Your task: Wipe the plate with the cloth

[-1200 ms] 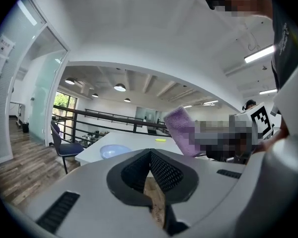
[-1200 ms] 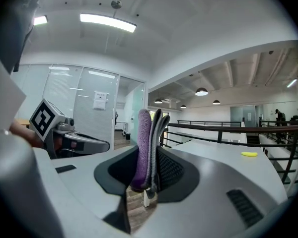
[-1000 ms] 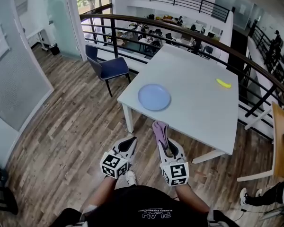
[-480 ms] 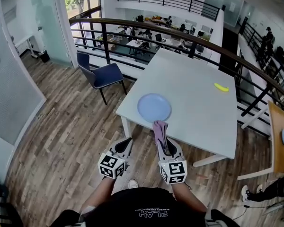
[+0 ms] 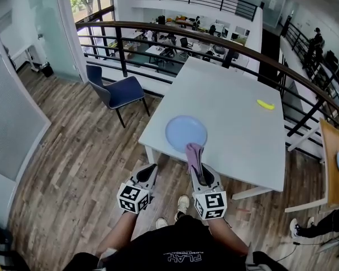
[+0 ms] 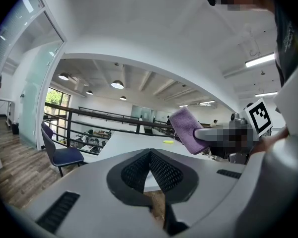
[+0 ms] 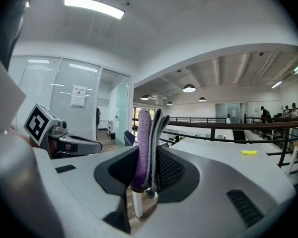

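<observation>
A light blue plate (image 5: 186, 132) lies near the front edge of a white table (image 5: 237, 112). My right gripper (image 5: 198, 165) is shut on a folded purple cloth (image 5: 194, 155), which sticks up between its jaws (image 7: 145, 148) and reaches the table's front edge, just short of the plate. My left gripper (image 5: 150, 174) is shut with nothing in it, held over the wooden floor left of the cloth and short of the table. In the left gripper view the cloth (image 6: 187, 129) shows at the right, held by the other gripper.
A blue chair (image 5: 114, 91) stands left of the table. A yellow banana-shaped thing (image 5: 265, 104) lies at the table's far right. A dark railing (image 5: 175, 33) runs behind the table. A wooden table (image 5: 333, 162) stands at the right edge, with a person's legs (image 5: 319, 229) below it.
Both grippers have moved toward the table. The cloth's tip, which was over the floor, is now at the table's front edge close to the plate.
</observation>
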`<state>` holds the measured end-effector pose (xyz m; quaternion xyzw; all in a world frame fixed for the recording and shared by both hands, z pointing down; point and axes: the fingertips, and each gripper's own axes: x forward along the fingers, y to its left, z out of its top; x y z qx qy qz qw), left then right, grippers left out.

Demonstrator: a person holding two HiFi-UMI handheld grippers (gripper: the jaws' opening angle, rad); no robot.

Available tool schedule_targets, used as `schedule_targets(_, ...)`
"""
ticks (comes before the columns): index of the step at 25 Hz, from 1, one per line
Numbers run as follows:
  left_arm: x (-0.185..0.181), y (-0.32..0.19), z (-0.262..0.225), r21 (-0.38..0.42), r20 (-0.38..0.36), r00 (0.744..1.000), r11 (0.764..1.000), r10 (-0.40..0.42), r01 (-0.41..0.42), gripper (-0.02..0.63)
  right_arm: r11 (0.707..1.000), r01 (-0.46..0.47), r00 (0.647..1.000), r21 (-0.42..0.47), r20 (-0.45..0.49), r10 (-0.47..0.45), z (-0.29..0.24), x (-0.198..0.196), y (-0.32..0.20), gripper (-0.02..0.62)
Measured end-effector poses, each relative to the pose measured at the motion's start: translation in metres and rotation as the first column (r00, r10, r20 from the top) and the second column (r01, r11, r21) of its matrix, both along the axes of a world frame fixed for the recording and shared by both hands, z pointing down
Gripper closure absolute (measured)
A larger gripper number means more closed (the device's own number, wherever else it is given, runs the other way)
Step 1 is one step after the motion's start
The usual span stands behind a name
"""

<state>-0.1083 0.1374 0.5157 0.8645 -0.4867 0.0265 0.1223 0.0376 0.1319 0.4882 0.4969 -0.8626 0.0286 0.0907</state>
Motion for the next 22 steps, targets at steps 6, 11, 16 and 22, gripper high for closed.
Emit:
schedule_targets(6,0.006,-0.048,0.006,-0.002,0.031,0.999,1.0,0.02,-0.02,0.594,1.0,-0.01,1.0,0.008,-0.009,0.01,0.004,0.01,-0.044,0.492)
schedule_targets(11,0.019,-0.101,0.004,-0.006,0.049,0.999,1.0,0.024,-0.024,0.594,1.0,-0.014,1.0,-0.011,0.001,0.014,0.007,0.026,-0.096,0.492)
schedule_targets(16,0.028,-0.156,0.008,-0.008,0.062,0.998,1.0,0.005,-0.004,0.594,0.999,0.012,1.0,-0.039,0.028,-0.011,0.018,0.034,-0.147,0.492)
schedule_targets(22,0.042,-0.216,0.035,-0.081,0.112,0.994,0.996,-0.018,0.027,0.594,0.995,0.067,0.997,-0.072,0.032,-0.065,0.035,0.043,-0.206,0.492)
